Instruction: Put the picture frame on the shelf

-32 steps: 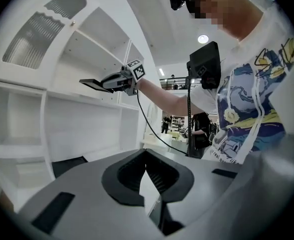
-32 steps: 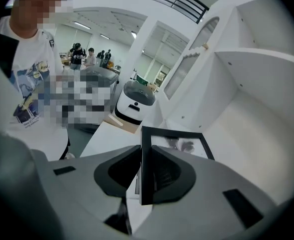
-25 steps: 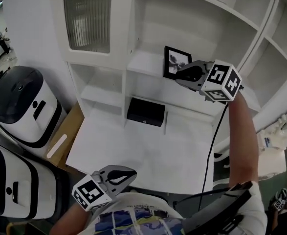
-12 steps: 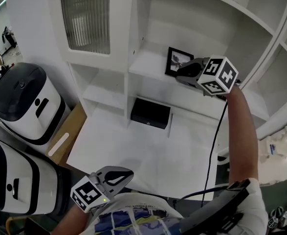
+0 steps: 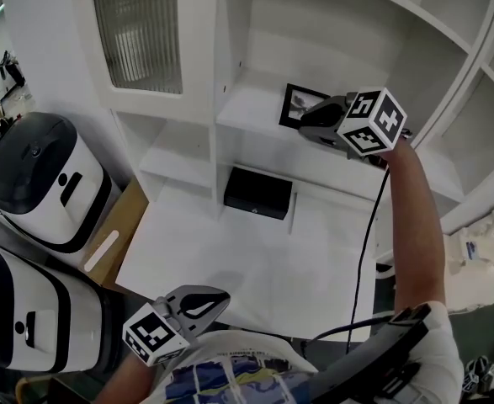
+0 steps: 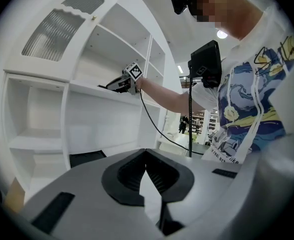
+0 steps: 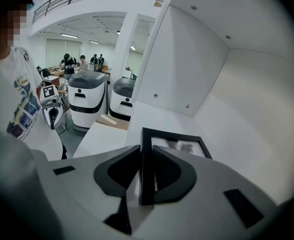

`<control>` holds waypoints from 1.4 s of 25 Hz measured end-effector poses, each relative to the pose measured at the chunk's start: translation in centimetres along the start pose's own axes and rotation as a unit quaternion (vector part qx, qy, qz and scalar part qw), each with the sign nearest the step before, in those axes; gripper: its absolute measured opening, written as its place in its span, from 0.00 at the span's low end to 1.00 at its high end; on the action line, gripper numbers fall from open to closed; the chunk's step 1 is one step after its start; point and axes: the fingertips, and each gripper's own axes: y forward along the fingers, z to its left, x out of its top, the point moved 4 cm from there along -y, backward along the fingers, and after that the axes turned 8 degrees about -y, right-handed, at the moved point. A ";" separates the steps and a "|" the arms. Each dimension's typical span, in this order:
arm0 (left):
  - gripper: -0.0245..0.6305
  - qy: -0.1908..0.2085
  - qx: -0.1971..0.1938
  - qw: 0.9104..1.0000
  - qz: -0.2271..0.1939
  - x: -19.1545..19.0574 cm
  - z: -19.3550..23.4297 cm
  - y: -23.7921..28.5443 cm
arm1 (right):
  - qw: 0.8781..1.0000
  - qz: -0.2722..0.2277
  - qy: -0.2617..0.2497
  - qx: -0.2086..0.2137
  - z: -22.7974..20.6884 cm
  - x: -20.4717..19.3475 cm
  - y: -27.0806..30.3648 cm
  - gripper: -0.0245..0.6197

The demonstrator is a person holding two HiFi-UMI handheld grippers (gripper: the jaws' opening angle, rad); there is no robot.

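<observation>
The black picture frame [image 5: 294, 105] with a pale print stands upright in the middle shelf bay, over the white shelf board [image 5: 247, 106]. My right gripper [image 5: 317, 118] is shut on the frame's near edge. In the right gripper view the frame [image 7: 176, 143] runs between the two pads, with the gripper [image 7: 147, 170] clamped on its side rail. Whether the frame's bottom touches the shelf [image 7: 159, 115] I cannot tell. My left gripper [image 5: 210, 301] hangs low by the person's torso, shut with nothing in it [image 6: 146, 170].
A black box [image 5: 258, 193] sits at the back of the white desk surface [image 5: 255, 268] under the shelf. A ribbed-glass cabinet door [image 5: 137, 28] is at upper left. Two white-and-black robots [image 5: 40, 175] and a cardboard piece [image 5: 116, 230] stand left. A black cable [image 5: 366, 242] hangs from my right gripper.
My right gripper has shifted slightly left and deeper into the shelf bay with the frame in it. The left gripper has stayed where it was.
</observation>
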 end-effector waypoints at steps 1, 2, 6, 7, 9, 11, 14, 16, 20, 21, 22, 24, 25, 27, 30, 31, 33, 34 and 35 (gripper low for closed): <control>0.06 -0.001 0.002 1.000 -0.001 0.0 0.0 -0.2 | 1.000 0.001 -0.001 -0.001 0.0 0.0 0.0 0.18; 0.06 -0.002 0.004 1.000 -0.001 -0.1 0.0 -0.4 | 1.000 0.002 -0.002 -0.003 0.0 0.0 0.0 0.18; 0.06 -0.005 0.013 1.000 -0.004 -0.4 0.1 -1.2 | 1.000 -0.002 -0.006 -0.013 0.1 0.0 -0.1 0.19; 0.06 -0.005 0.013 1.000 -0.004 -0.5 0.0 -1.4 | 1.000 -0.003 -0.006 -0.016 0.1 0.0 -0.1 0.19; 0.06 -0.005 0.013 1.000 -0.005 -0.7 -0.2 -1.7 | 1.000 -0.007 -0.005 -0.020 0.2 0.0 -0.3 0.20; 0.06 -0.006 0.014 1.000 -0.005 -0.9 -0.3 -1.9 | 1.000 -0.013 -0.002 -0.024 0.2 0.2 -0.5 0.22; 0.06 -0.007 0.012 1.000 -0.007 -1.0 -0.6 -2.3 | 0.999 -0.025 0.001 -0.038 0.3 0.6 -1.3 0.22; 0.06 -0.008 0.011 1.000 -0.008 -1.1 -0.8 -2.6 | 0.998 -0.032 0.000 -0.053 0.5 0.9 -2.0 0.22; 0.06 -0.006 0.005 1.000 -0.009 -1.5 -1.3 -3.4 | 0.995 -0.045 0.001 -0.092 1.5 1.3 -3.2 0.18; 0.06 -0.007 0.004 1.000 -0.009 -1.7 -1.4 -3.7 | 0.993 -0.049 0.003 -0.104 1.7 1.4 -3.5 0.17; 0.06 -0.007 0.003 1.000 -0.009 -1.8 -1.5 -4.0 | 0.992 -0.053 0.005 -0.115 2.1 1.5 -3.8 0.16; 0.06 -0.003 -0.002 1.000 -0.008 -2.0 -1.9 -4.5 | 0.989 -0.062 0.011 -0.136 3.0 1.6 -4.5 0.14; 0.06 0.000 -0.006 1.000 -0.008 -2.1 -2.1 -4.8 | 0.987 -0.065 0.015 -0.145 3.5 1.6 -4.8 0.13; 0.06 -0.001 -0.012 1.000 -0.009 -2.4 -2.5 -5.4 | 0.984 -0.073 0.024 -0.161 4.8 1.5 -5.3 0.11; 0.06 -0.002 -0.015 1.000 -0.010 -2.9 -3.0 -6.7 | 0.980 -0.081 0.042 -0.179 7.1 1.0 -5.5 0.10; 0.06 -0.003 -0.016 1.000 -0.010 -3.1 -3.1 -7.1 | 0.979 -0.081 0.047 -0.181 8.1 0.8 -5.3 0.09; 0.06 -0.003 -0.019 1.000 -0.009 -3.6 -3.5 -8.0 | 0.978 -0.081 0.057 -0.183 10.3 0.5 -4.8 0.09; 0.06 -0.002 -0.021 1.000 -0.010 -3.8 -3.7 -8.5 | 0.978 -0.081 0.061 -0.181 11.5 0.5 -4.5 0.09; 0.06 -0.001 -0.023 1.000 -0.009 -4.1 -4.0 -8.9 | 0.978 -0.081 0.066 -0.179 12.8 0.4 -4.1 0.08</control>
